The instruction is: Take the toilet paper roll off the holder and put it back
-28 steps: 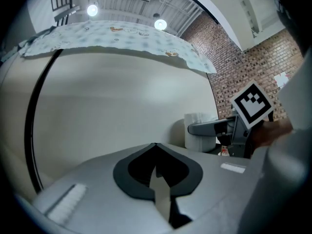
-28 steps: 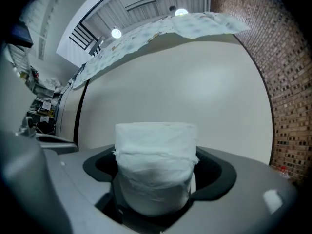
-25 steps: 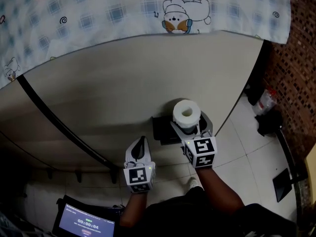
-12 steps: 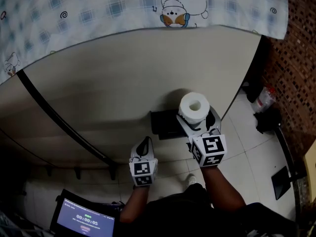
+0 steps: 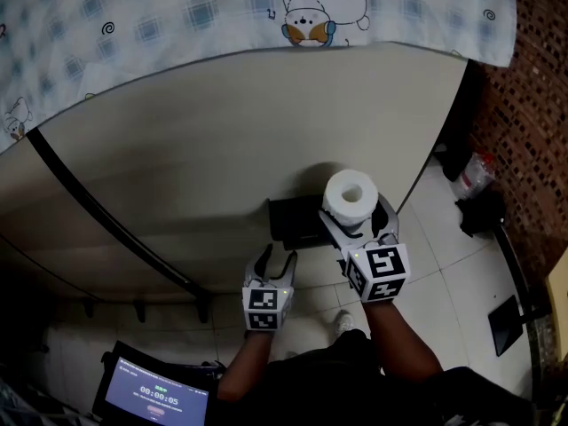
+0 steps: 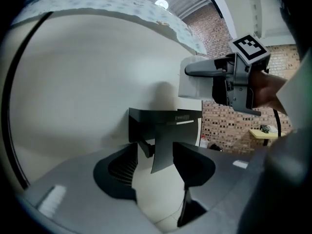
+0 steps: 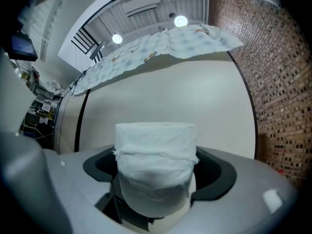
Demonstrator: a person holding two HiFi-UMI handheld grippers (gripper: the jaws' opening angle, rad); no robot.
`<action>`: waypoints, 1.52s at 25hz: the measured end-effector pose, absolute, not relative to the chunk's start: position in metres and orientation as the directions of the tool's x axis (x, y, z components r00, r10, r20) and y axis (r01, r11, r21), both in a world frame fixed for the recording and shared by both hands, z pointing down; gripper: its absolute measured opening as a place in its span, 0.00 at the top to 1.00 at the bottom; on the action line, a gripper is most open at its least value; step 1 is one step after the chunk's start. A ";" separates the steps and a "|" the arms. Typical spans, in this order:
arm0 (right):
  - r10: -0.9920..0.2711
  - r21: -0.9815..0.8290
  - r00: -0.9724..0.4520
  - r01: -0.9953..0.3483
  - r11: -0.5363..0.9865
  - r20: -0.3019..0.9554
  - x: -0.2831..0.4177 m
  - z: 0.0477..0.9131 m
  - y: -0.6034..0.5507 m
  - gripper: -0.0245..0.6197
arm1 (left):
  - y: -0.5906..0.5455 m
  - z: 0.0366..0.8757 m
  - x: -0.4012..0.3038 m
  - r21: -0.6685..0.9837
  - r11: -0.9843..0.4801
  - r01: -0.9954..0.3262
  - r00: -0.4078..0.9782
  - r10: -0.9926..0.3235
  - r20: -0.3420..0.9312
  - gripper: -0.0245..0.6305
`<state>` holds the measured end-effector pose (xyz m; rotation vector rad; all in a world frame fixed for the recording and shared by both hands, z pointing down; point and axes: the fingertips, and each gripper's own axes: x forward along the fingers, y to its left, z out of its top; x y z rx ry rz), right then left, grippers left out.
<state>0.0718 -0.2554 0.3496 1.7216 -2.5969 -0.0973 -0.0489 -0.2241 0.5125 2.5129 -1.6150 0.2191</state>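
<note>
A white toilet paper roll (image 5: 351, 195) stands on end between the fingers of my right gripper (image 5: 355, 217), which is shut on it just above and right of the black holder (image 5: 297, 222). In the right gripper view the roll (image 7: 155, 145) fills the gap between the jaws of that gripper (image 7: 157, 180). My left gripper (image 5: 276, 257) hangs below the holder, its jaws opening with nothing between them. In the left gripper view the holder (image 6: 163, 123) sits on the pale wall just ahead of those jaws (image 6: 155, 168), and the roll (image 6: 191, 84) shows at upper right.
A curved pale wall (image 5: 204, 131) carries a black strip (image 5: 98, 211) and a patterned cloth (image 5: 177, 7) on top. A brick wall (image 5: 532, 105) and dark bags (image 5: 479, 211) on the tiled floor lie to the right. A lit screen (image 5: 151, 398) sits at the lower left.
The right gripper has carried the roll up and to the right, off the holder. The left gripper, shut before, has opened and moved slightly right.
</note>
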 end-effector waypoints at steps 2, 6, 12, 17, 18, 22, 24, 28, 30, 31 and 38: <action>-0.921 0.069 -0.388 -0.920 0.386 -0.016 0.072 0.350 -0.256 0.26 | -0.230 0.517 -0.041 0.037 -0.444 -0.895 0.440 -0.870 0.222 0.58; -0.919 0.072 -0.395 -0.916 0.394 -0.009 0.068 0.352 -0.255 0.26 | -0.238 0.525 -0.029 0.040 -0.487 -0.872 0.479 -0.836 0.267 0.58; -0.918 0.077 -0.397 -0.915 0.396 -0.005 0.068 0.354 -0.259 0.27 | -0.243 0.528 -0.022 0.060 -0.486 -0.872 0.483 -0.830 0.279 0.53; -0.919 0.077 -0.393 -0.917 0.392 0.003 0.070 0.354 -0.260 0.26 | -0.242 0.527 -0.023 0.078 -0.478 -0.875 0.479 -0.831 0.282 0.53; -0.919 0.076 -0.393 -0.917 0.393 0.004 0.070 0.354 -0.260 0.26 | -0.241 0.527 -0.023 0.077 -0.475 -0.877 0.476 -0.833 0.283 0.54; -0.920 0.075 -0.392 -0.917 0.392 0.008 0.072 0.356 -0.260 0.26 | -0.233 0.525 -0.020 0.079 -0.480 -0.874 0.482 -0.832 0.276 0.57; -0.919 0.081 -0.393 -0.916 0.393 0.011 0.071 0.357 -0.259 0.27 | -0.229 0.524 -0.019 0.076 -0.486 -0.871 0.487 -0.829 0.274 0.58; -0.921 0.085 -0.390 -0.917 0.390 0.011 0.074 0.356 -0.258 0.26 | -0.225 0.522 -0.020 0.079 -0.477 -0.875 0.480 -0.835 0.270 0.60; -0.922 0.083 -0.387 -0.919 0.387 0.013 0.076 0.357 -0.258 0.26 | -0.224 0.520 -0.022 0.086 -0.470 -0.878 0.475 -0.839 0.264 0.64; -0.923 0.082 -0.385 -0.919 0.385 0.014 0.076 0.357 -0.257 0.26 | -0.223 0.518 -0.024 0.093 -0.467 -0.879 0.474 -0.841 0.260 0.67; -0.923 0.087 -0.385 -0.919 0.384 0.015 0.075 0.360 -0.254 0.26 | -0.218 0.515 -0.024 0.157 -0.485 -0.860 0.510 -0.828 0.233 0.74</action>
